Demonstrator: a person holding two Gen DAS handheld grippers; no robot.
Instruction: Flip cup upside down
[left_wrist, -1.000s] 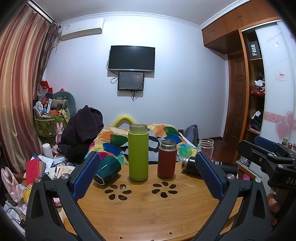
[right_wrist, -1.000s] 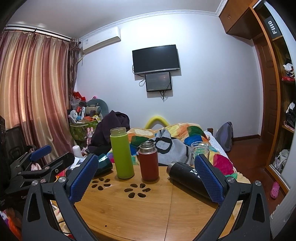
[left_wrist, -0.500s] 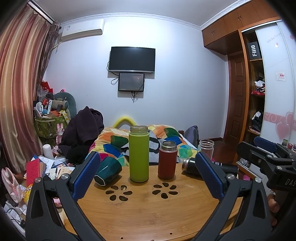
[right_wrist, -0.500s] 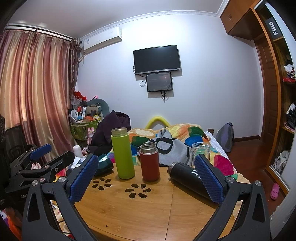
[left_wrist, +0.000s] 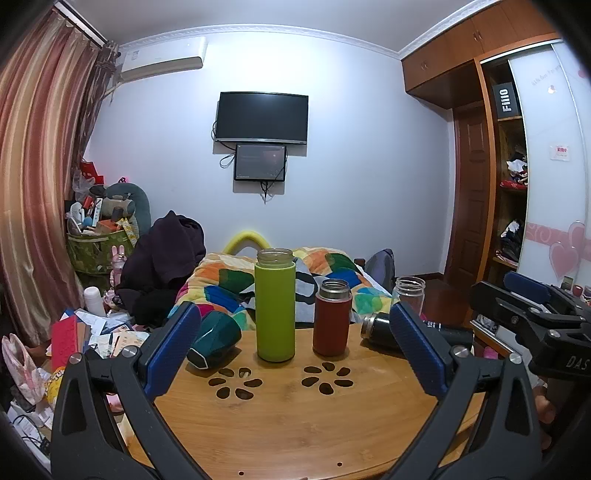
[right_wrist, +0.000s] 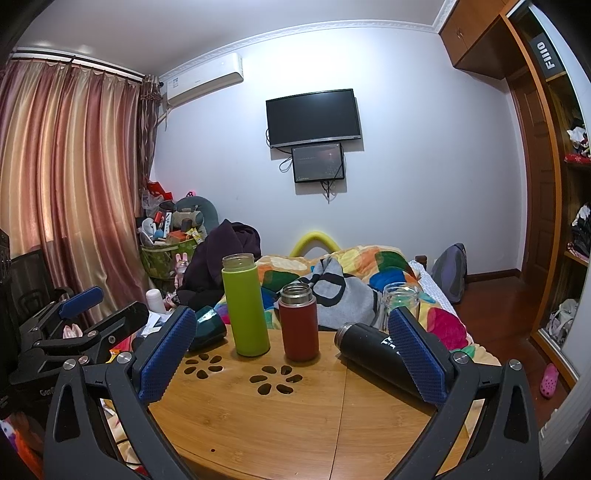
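On the round wooden table (left_wrist: 295, 424) stand an upright green cup (left_wrist: 276, 306), an upright red cup (left_wrist: 331, 319) and a clear glass jar (left_wrist: 408, 293). A dark teal cup (left_wrist: 214, 341) lies on its side at the left. A black bottle (left_wrist: 380, 326) lies on its side at the right. My left gripper (left_wrist: 293, 350) is open and empty, short of the cups. My right gripper (right_wrist: 291, 354) is open and empty; the green cup (right_wrist: 245, 304), red cup (right_wrist: 298, 322) and black bottle (right_wrist: 373, 349) lie ahead of it.
A bed with a colourful quilt (left_wrist: 332, 269) lies behind the table. Clutter and papers (left_wrist: 92, 332) fill the floor at the left. A wardrobe (left_wrist: 517, 184) stands at the right. The other gripper shows at each view's edge (left_wrist: 535, 314) (right_wrist: 74, 325).
Both views have shifted very slightly; the cups and both grippers stay as they were.
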